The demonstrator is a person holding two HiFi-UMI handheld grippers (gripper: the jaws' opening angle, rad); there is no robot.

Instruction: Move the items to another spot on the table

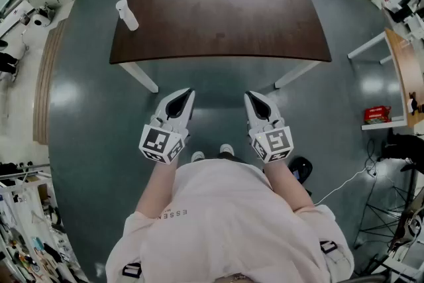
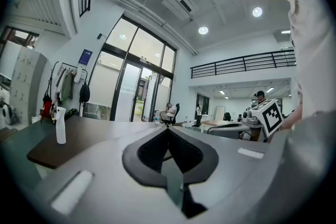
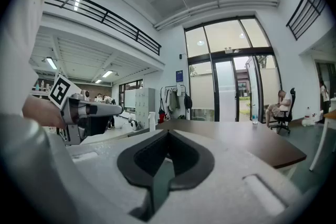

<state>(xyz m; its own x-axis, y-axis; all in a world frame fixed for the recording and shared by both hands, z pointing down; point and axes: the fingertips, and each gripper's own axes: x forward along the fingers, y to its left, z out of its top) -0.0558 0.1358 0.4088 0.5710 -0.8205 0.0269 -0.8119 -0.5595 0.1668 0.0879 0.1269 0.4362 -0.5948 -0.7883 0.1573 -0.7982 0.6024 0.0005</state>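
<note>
left gripper [image 1: 190, 91], right gripper [image 1: 248, 95]: jaws pressed together, nothing held | spray bottle [image 1: 126, 14] at left edge of table [image 1: 218, 10] | risk: unopened jaws nudge it off

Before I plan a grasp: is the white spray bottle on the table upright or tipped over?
Upright. The spray bottle stands on its base near the corner of the table, nozzle on top.

Only legible print – "ESSEN" on shirt [image 1: 225, 222], 7 o'clock in head view, remaining letters unclear. Print on red box [image 1: 377, 114], 3 o'clock – too small. Likewise blue sign [image 2: 85, 56], 10 o'clock.
</note>
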